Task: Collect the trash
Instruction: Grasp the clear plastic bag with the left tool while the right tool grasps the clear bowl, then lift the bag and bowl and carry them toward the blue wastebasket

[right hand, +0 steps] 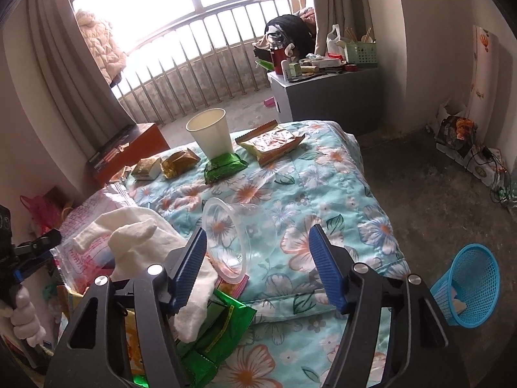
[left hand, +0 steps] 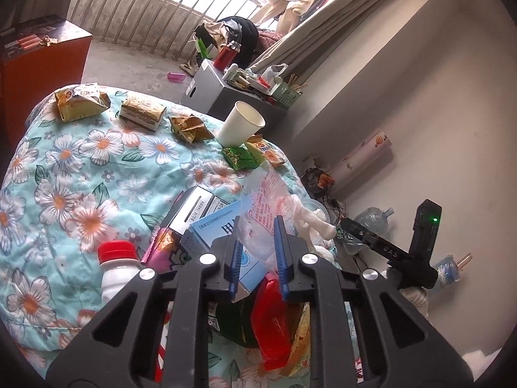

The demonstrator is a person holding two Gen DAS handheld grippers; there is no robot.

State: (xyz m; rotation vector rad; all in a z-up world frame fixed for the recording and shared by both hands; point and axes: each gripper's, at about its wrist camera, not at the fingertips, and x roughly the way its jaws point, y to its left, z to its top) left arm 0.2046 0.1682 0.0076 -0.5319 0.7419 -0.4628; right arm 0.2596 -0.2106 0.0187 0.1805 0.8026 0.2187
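Crinkly clear plastic, printed in pink, is what my left hand-held gripper [left hand: 258,242] has pinched between its blue ribbed pads: a thin transparent plastic bag [left hand: 265,194] standing up over a heap of wrappers at the near edge of the bed. My right hand-held gripper [right hand: 258,258] is spread wide and grasps nothing; its jaws bracket a clear round plastic container [right hand: 232,236] lying on its side on the floral turquoise quilt [right hand: 323,174], without touching it as far as I can tell. I judge the risks mostly come from the materials. The bag film is slick and limp, so it could slide out of the left pads or tear if I pull against whatever weighs it down. The container is thin-walled and curved; closing on it off-centre could squirt it away across the soft quilt or buckle it. A white cloth glove [right hand: 142,242] lies against the right gripper's left finger and could get caught in the closing jaws. More trash sits farther up the bed: a white paper cup [right hand: 210,135] perched on a glossy green foil packet [right hand: 224,165], and gold crumpled wrappers [left hand: 190,127]. A blue mesh plastic basket [right hand: 468,284] lies tipped over on the concrete floor well off to the right.
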